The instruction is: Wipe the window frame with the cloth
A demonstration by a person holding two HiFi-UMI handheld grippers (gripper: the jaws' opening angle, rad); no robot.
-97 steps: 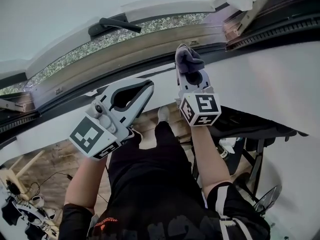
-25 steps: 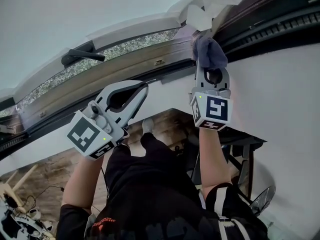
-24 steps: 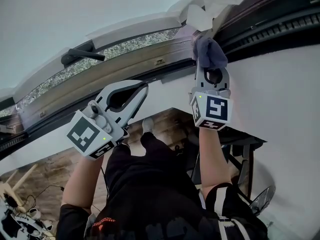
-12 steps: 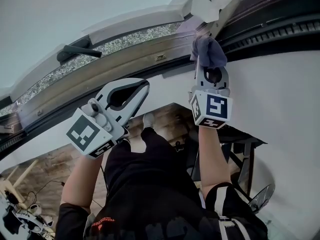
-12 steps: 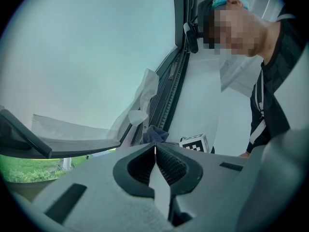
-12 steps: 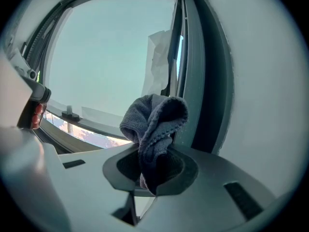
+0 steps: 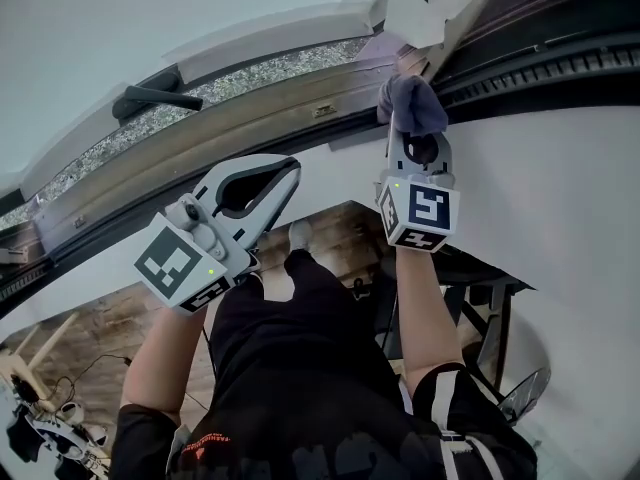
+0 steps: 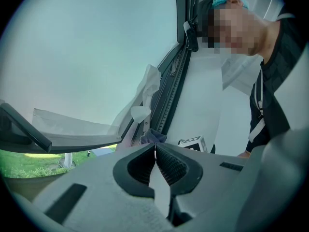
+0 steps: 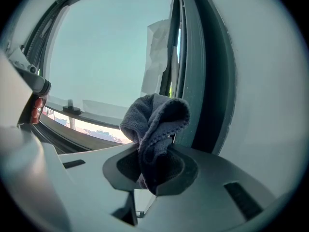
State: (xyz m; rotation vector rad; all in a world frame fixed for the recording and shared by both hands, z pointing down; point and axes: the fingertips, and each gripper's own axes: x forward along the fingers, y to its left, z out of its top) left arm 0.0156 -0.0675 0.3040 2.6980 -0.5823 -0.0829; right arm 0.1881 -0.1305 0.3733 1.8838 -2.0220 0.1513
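A bunched grey-purple cloth (image 7: 411, 104) is clamped in my right gripper (image 7: 408, 133), which is shut on it and holds it against the window frame (image 7: 260, 118) near the corner where the sash meets the dark track. In the right gripper view the cloth (image 9: 154, 129) sticks up out of the jaws beside the dark frame rail (image 9: 193, 66). My left gripper (image 7: 282, 171) hovers lower left, off the frame, its jaws shut with nothing between them. In the left gripper view its jaws (image 8: 155, 151) meet, and the cloth (image 8: 153, 137) shows beyond them.
A black window handle (image 7: 150, 96) sits on the sash at upper left. White crumpled film (image 7: 425, 13) hangs at the frame's top corner. A ribbed black track (image 7: 540, 68) runs to the right. White wall (image 7: 560, 188) lies below the frame. The person's legs and a desk are underneath.
The right gripper with the cloth has slid right along the frame to the corner, then stayed there with only slight shifts. The left gripper has barely moved.
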